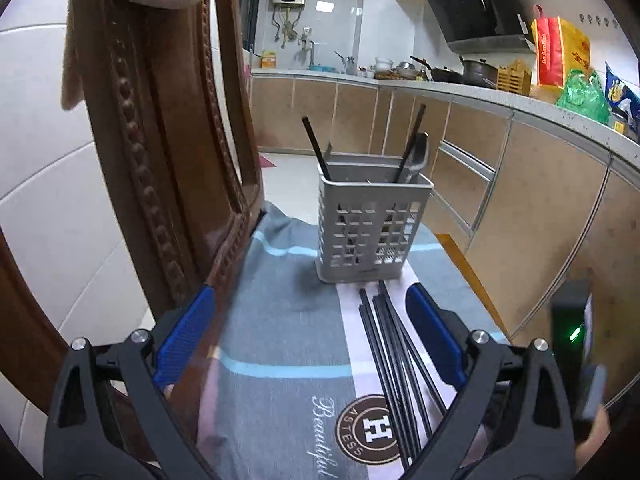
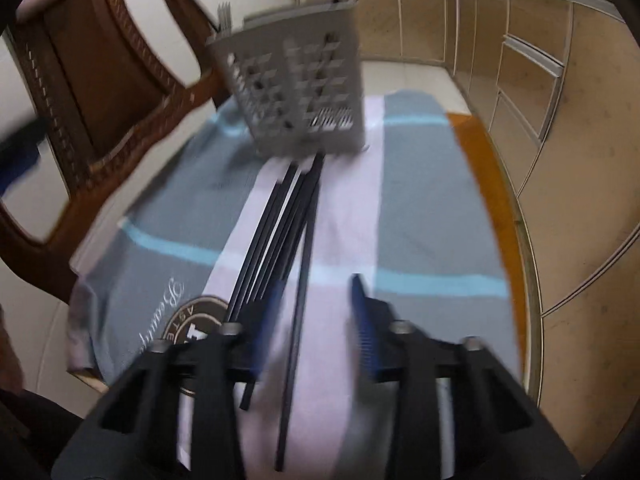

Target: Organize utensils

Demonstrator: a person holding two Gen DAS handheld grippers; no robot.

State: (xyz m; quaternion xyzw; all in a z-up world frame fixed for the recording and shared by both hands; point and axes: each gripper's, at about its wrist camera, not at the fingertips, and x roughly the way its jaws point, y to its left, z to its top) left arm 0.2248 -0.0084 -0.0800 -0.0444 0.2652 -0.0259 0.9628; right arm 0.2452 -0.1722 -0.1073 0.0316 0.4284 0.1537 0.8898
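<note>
The cloth (image 1: 280, 320) under the left gripper carries a cursive "Beautiful", cut off at the frame edge, just ahead of its right finger. Beside it a round brown badge (image 1: 370, 428) shows a white "H" and "ASTES". The red bag's (image 1: 550, 46) lettering is unreadable.

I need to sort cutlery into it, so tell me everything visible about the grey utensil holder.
The grey utensil holder is a tall rectangular caddy, plastic by its look, its walls pierced with square holes. It stands upright on the striped cloth beside the wooden chair. Two black chopsticks and a metal utensil stand inside. More loose black chopsticks lie at its base.
</note>
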